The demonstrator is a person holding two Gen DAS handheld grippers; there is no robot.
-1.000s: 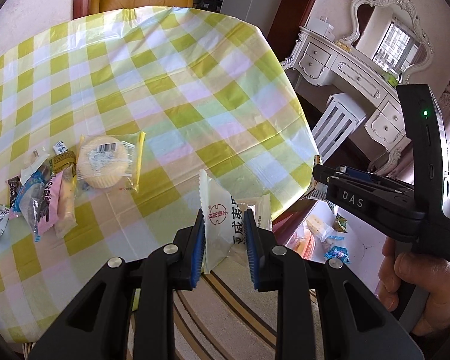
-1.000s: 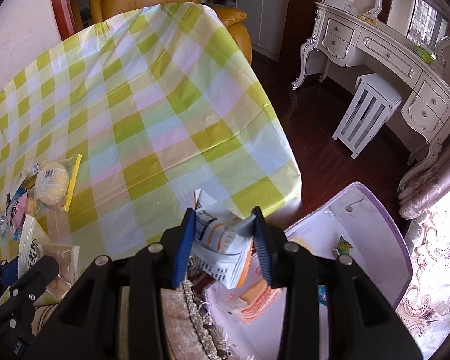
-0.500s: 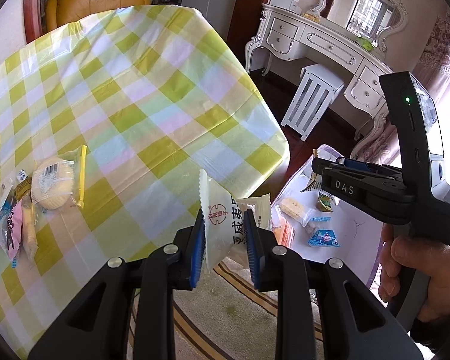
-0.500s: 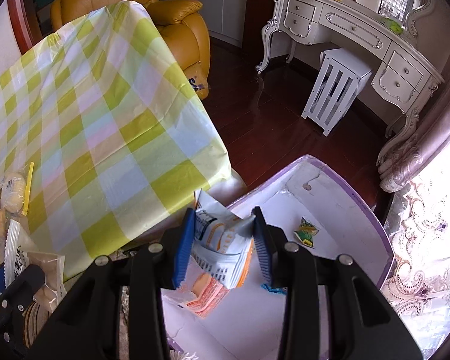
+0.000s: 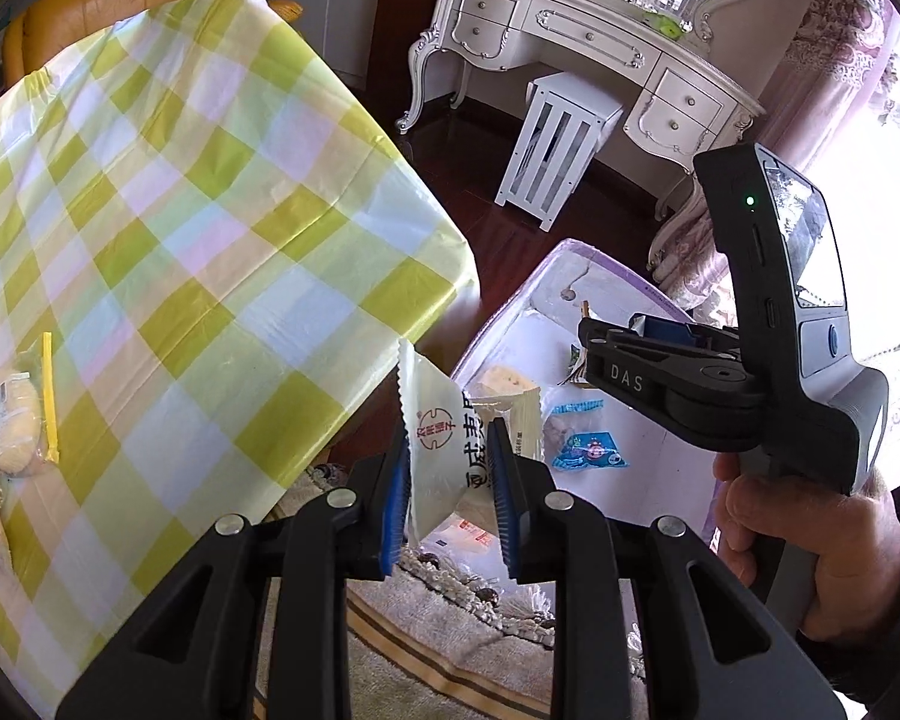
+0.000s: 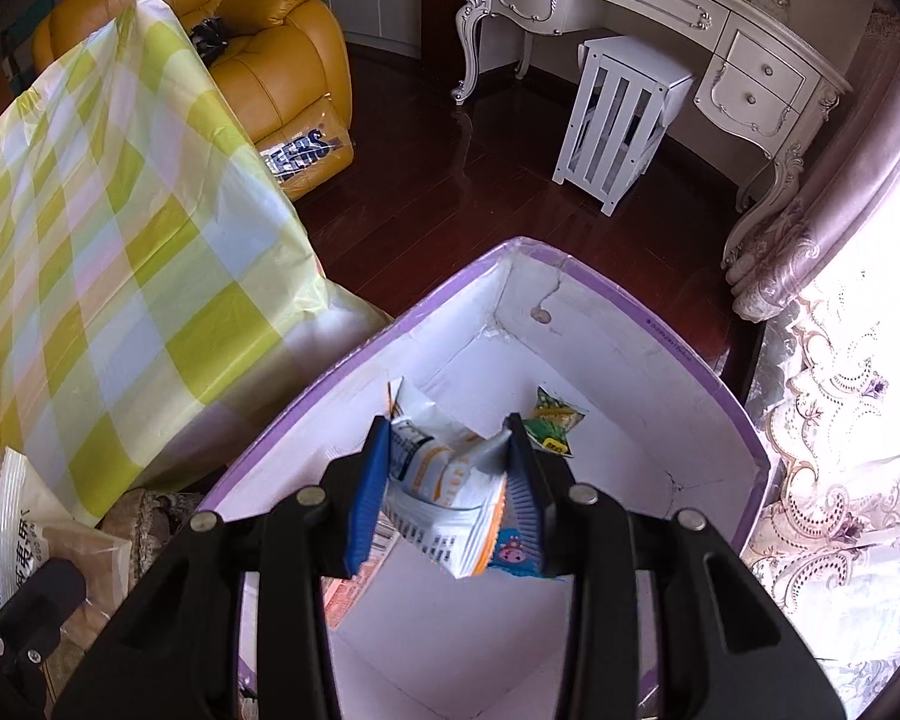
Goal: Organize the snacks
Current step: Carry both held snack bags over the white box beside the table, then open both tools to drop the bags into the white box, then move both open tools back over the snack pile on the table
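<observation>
My left gripper [image 5: 449, 480] is shut on a white snack packet with red print [image 5: 441, 450], held in the air past the table's edge, beside the purple-rimmed white box [image 5: 540, 294]. My right gripper [image 6: 447, 480] is shut on a white and orange snack packet [image 6: 444, 480] and holds it over the inside of the box [image 6: 630, 312]. Several packets lie in the box: a green one [image 6: 555, 417], a blue one [image 5: 588, 438] and a pale cake [image 5: 504, 381]. More snacks, among them a wrapped round cake [image 5: 9, 426], lie on the table at the left.
The table carries a yellow-green checked cloth [image 5: 198, 228]. The box stands on a rug [image 5: 450, 648] below the table's corner. A white stool [image 6: 621, 120], a white dressing table [image 6: 660, 6] and a yellow armchair [image 6: 270, 60] stand on the dark floor beyond.
Both grippers have swung right, away from the table toward the box, each keeping its packet. The right gripper has gone from the table's edge to over the box's inside.
</observation>
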